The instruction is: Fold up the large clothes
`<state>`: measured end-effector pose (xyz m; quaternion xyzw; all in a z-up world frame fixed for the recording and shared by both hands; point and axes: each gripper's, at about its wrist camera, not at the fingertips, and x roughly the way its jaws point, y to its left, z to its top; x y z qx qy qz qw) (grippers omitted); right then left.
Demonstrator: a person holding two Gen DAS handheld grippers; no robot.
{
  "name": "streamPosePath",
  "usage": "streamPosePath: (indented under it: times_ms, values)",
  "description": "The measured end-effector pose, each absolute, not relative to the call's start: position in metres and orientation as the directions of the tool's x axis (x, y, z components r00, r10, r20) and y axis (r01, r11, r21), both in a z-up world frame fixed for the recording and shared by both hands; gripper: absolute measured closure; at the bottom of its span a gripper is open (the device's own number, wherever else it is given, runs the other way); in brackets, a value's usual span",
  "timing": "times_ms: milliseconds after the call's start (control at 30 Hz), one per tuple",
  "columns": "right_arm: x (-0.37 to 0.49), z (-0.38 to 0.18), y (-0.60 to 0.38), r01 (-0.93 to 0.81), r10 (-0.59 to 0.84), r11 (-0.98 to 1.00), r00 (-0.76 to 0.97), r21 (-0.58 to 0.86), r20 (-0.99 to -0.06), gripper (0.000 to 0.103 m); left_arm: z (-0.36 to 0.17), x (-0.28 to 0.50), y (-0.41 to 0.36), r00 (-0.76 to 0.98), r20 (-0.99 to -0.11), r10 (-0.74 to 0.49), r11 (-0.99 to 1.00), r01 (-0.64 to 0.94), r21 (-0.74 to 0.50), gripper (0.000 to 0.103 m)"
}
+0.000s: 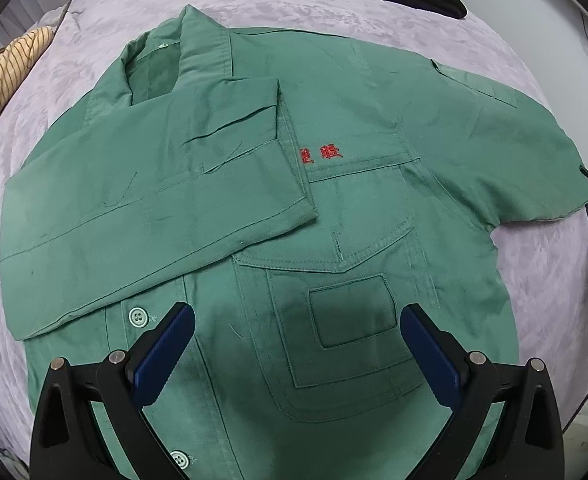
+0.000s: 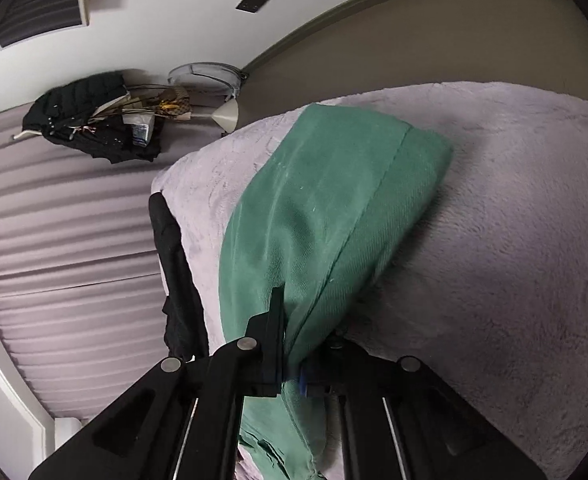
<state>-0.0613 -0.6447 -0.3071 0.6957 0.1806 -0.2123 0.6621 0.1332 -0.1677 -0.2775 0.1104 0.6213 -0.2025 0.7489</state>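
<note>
Green jacket [image 1: 333, 208] lies flat on the lavender bed [image 1: 134, 12], one sleeve [image 1: 154, 200] folded across its chest; left claw [image 1: 297, 352] hovers over it, jaws apart. Only the right wrist view shows the right claw [image 2: 294, 344] clamped on the other sleeve [image 2: 325, 216].

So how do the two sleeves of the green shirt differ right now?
The folded sleeve lies flat across the shirt front; the other sleeve is spread out to the side on the blanket. The folded one is free; the other is pinched in the right tongs. The left tongs are open. Both are the same green cloth.
</note>
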Motion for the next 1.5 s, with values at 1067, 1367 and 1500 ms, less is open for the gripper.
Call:
streamPosePath:
  times_ms: [1067, 1367, 1500]
  values:
    - [0.260, -0.338, -0.193, 0.222, 0.443, 0.815, 0.359, 0.536, -0.822, 0.088, -0.297, 0.212, 0.078, 0.299, -0.950, -0.089, 0.995, 0.060, -0.074, 0.000]
    - [0.233, -0.296, -0.195, 0.255, 0.341, 0.823, 0.492, 0.507, -0.801, 0.098, -0.288, 0.207, 0.118, 0.317, -0.945, -0.074, 0.997, 0.004, -0.076, 0.000]
    - [0.244, -0.282, -0.126, 0.002, 0.290, 0.946, 0.444, 0.324, -0.848, 0.091, -0.290, 0.204, 0.145, 0.324, -0.945, -0.036, 0.997, -0.059, -0.058, 0.000]
